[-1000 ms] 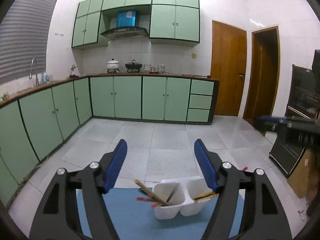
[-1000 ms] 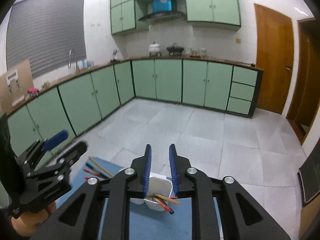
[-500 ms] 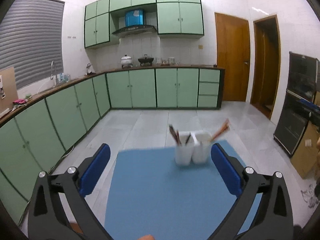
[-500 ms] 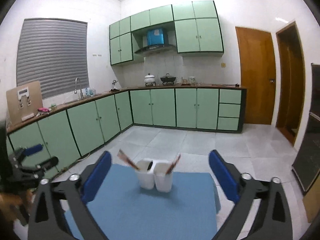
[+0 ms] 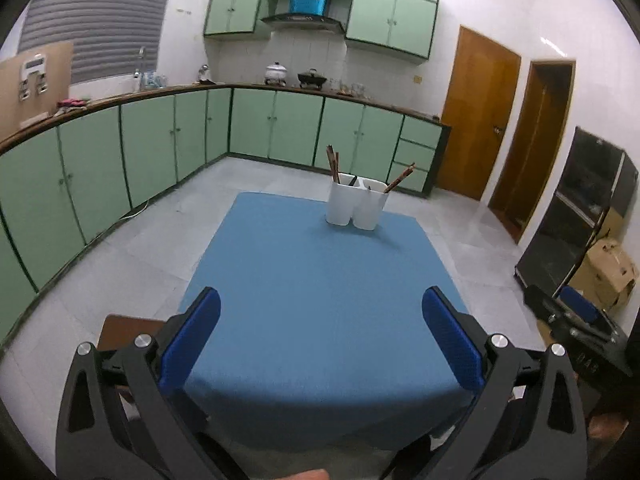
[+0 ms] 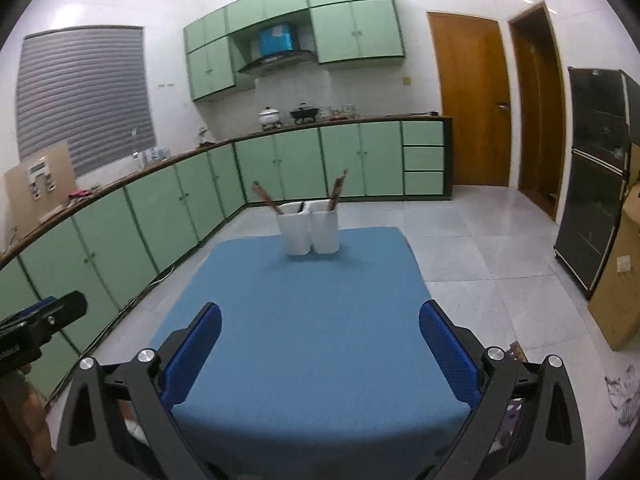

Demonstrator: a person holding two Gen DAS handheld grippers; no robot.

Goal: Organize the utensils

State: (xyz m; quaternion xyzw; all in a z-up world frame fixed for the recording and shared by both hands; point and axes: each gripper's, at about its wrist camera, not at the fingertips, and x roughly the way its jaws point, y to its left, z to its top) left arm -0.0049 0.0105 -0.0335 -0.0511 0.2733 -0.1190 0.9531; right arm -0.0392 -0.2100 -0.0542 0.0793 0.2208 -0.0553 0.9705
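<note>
Backing away from the far end of the blue table (image 5: pixel 320 300), both grippers are now sitting at its near edge, whereas a second ago they were right over the white two-cup holder (image 5: pixel 357 208); that holder is now standing alone, well apart from them. Chopsticks (image 5: pixel 333 164) are sticking up from both cups and nothing is lying loose on the cloth, so the sorting is looking finished. Left gripper (image 5: pixel 320 340) is standing fully spread after its jaws have just been opening, holding and touching nothing. Right gripper (image 6: pixel 320 350) is likewise gaping wide and empty, having let go within the last second.
</note>
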